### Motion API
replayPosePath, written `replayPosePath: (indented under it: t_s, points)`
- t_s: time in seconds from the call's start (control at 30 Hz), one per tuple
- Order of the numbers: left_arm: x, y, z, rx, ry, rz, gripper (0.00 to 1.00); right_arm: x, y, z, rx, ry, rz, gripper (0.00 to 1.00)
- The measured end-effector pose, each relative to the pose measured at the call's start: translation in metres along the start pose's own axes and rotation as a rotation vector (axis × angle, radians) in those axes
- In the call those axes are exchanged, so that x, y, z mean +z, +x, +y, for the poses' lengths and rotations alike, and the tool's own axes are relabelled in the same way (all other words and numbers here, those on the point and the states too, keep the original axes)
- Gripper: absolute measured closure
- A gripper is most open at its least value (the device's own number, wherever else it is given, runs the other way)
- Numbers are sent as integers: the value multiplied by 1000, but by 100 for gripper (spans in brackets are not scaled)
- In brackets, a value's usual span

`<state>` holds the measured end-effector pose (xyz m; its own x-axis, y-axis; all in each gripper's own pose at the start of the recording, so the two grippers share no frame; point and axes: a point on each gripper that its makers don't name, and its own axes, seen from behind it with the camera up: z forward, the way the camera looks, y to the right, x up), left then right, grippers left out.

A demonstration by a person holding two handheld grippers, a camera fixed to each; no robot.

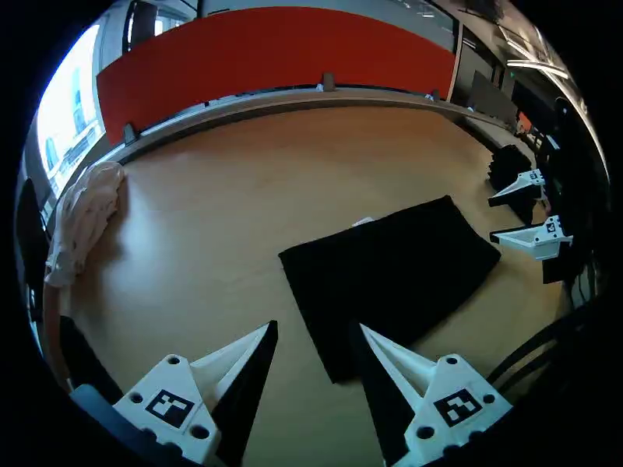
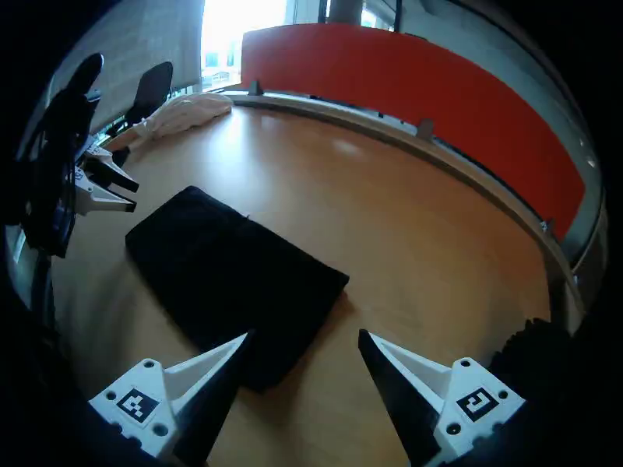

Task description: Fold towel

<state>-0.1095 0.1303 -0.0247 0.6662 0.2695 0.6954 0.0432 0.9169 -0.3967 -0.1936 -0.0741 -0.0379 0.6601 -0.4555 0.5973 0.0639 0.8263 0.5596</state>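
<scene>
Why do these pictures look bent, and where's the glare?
Left gripper view: the fisheye lens curves the table edge into an arc; the window is blown out white. Right gripper view: same bending, window glare at top, black towel nearly featureless.

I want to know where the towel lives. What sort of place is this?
Most likely an office. There is a long wooden desk, a red divider along its far edge, and black chairs near a bright window.
</scene>
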Motion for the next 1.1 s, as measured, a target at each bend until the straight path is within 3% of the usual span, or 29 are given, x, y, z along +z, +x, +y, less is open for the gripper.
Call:
replayPosePath:
  t_s: [0.47,1.1]
  points:
    - [-15,-27,5,-42,4,-26,34,-9,-18,-14,12,18,-18,0]
    - [-38,-65,9,-124,11,-64,34,-12,-35,-24,-22,59,-47,0]
